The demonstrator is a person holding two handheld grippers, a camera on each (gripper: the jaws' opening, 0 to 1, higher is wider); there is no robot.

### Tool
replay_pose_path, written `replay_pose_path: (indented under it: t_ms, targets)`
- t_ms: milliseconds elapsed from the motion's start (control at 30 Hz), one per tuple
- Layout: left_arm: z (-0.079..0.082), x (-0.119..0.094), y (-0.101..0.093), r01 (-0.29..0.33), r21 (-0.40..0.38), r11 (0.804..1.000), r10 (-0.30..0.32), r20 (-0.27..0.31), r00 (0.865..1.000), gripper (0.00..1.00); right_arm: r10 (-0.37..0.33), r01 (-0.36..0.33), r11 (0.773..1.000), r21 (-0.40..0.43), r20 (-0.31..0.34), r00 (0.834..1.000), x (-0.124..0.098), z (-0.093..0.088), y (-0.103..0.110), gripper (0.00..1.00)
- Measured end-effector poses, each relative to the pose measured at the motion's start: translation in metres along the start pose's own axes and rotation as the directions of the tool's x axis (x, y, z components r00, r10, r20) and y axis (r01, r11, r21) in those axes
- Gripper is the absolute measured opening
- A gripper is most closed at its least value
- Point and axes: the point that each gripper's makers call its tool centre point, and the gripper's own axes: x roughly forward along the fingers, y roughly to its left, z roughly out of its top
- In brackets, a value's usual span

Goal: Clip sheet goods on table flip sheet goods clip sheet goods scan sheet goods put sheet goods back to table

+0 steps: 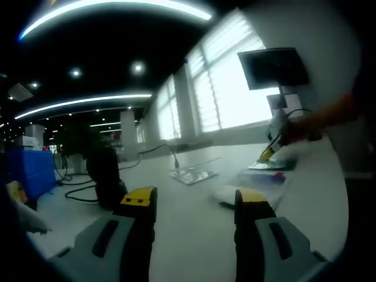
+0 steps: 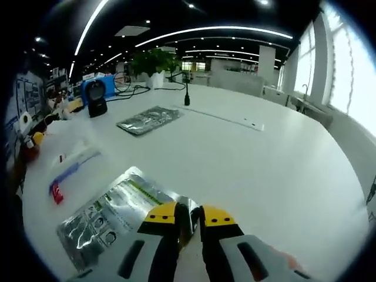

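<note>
Two foil sheet packs lay on white table (image 2: 276, 158): near pack (image 2: 114, 214) under right gripper (image 2: 189, 215), whose jaws sat nearly closed on its edge; far pack (image 2: 148, 119) lay apart. Right gripper view alone showed blue scanner (image 2: 97, 92) and clear pouch (image 2: 73, 164). Left gripper (image 1: 197, 202) hung wide open, empty, above table; its view showed far pack and wall monitor (image 1: 274, 67).

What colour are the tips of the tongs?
Yellow tips on the right tongs, pinching the silver packet. Best seen in the right gripper view.
</note>
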Motion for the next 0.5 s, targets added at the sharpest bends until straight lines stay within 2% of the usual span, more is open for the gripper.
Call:
replay_pose_path:
  t_ms: [267,500]
  targets:
    - [0.0,0.0,0.001,-0.001,-0.001,1.0,0.001,0.001,1.0,0.45,-0.002,0.001,0.997,-0.073,-0.023,1.0,0.0,-0.001,0.011,0.0]
    - [0.0,0.0,0.0,-0.001,-0.002,1.0,0.001,0.001,1.0,0.45,0.0,0.0,0.999,-0.034,-0.008,1.0,0.0,0.001,0.006,0.0]
